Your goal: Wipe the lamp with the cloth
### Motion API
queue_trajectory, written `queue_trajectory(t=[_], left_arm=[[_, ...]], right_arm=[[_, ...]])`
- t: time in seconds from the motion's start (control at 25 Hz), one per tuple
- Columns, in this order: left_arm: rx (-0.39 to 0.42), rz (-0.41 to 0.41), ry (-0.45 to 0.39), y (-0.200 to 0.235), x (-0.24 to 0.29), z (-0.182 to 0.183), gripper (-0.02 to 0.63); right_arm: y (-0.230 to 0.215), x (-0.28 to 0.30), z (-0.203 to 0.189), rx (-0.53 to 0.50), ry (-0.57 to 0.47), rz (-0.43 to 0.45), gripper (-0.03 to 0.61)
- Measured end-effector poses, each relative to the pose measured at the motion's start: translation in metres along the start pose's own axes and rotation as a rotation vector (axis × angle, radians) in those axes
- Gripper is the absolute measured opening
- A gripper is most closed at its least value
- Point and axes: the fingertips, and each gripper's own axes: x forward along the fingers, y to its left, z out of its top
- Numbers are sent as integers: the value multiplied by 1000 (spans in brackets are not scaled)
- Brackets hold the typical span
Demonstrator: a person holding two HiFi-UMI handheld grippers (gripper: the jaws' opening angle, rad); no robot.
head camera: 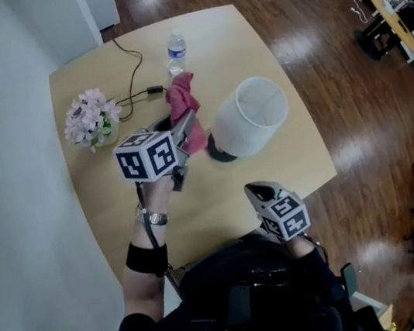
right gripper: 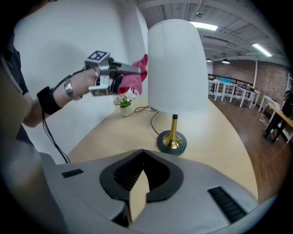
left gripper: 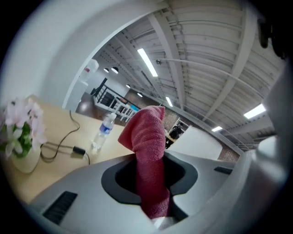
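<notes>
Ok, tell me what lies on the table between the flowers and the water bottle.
The black cord with its small block, between the flowers and water bottle; head view and left gripper view both show it.

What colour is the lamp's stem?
The stem is gold, clearest in the right gripper view.

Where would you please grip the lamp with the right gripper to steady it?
On the slim brass stem between base and shade, coming level from the right gripper's near side: it stands upright and exposed, probably narrow enough for the jaws, while the shade is too wide.
</notes>
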Motion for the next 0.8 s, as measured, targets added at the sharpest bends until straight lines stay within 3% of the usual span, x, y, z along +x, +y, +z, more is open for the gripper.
queue_trajectory(t=[0.16, 0.36, 0.48, 0.64, 0.8], left_arm=[[36, -130, -40, -39, 14, 70, 107], [16, -203, -58, -72, 40, 94, 107], [-10, -208, -42, -75, 55, 83, 107], [35, -157, 67, -55, 77, 36, 107], [19, -105, 131, -25, 87, 1, 107]], right_arm=[[8, 9, 2, -31, 17, 24, 11], [7, 17, 7, -36, 23, 30, 11], [5, 22, 10, -32, 24, 38, 11], [-1, 29, 8, -10, 34, 42, 11], [-6, 35, 6, -2, 31, 50, 11]])
